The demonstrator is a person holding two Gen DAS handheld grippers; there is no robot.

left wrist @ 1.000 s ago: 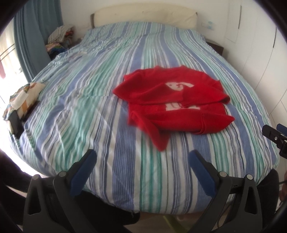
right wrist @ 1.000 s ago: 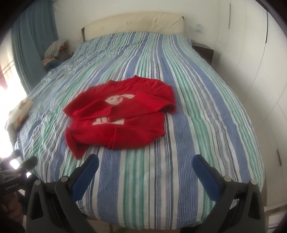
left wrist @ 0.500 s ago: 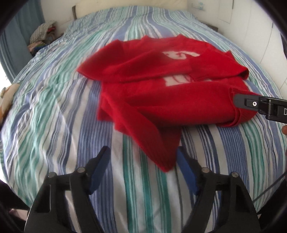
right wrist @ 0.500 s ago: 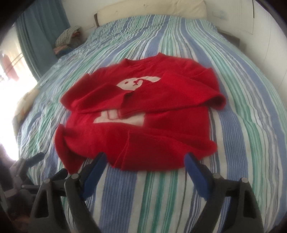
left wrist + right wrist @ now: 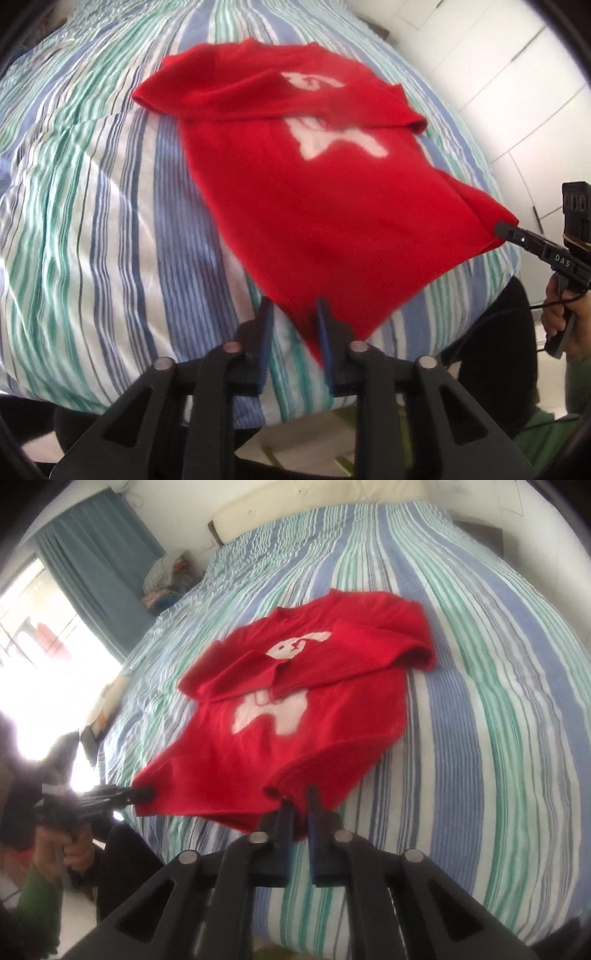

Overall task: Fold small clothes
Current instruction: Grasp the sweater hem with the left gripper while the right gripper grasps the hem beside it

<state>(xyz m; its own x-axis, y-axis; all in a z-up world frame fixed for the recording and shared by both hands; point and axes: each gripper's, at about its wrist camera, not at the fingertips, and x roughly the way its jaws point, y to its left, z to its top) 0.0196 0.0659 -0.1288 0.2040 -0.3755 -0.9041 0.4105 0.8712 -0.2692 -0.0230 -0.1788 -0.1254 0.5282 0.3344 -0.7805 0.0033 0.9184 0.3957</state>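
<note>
One red sweater, two grippers and one bed make up the scene. The sweater is small, bright red knit with a white animal figure on the chest; both sleeves are folded across the front, one over the other, and the collar lies at the far end. It lies on the near half of the striped bedcover, its hem drawn toward the near edge of the bed. The left gripper is at the near left corner of the hem, its blue fingers narrowing around the red cloth that sits between them; whether the pads already press it cannot be told through the blur. The right gripper is pinched tight on the near right corner of the hem, which is lifted slightly off the cover. A hand with a green sleeve grips the left tool's handle. At the far end are a pale headboard, a heap of clothes at the far left beside a blue curtain, and white cupboard doors on the right. Nothing lies between the grippers and the sweater
</note>
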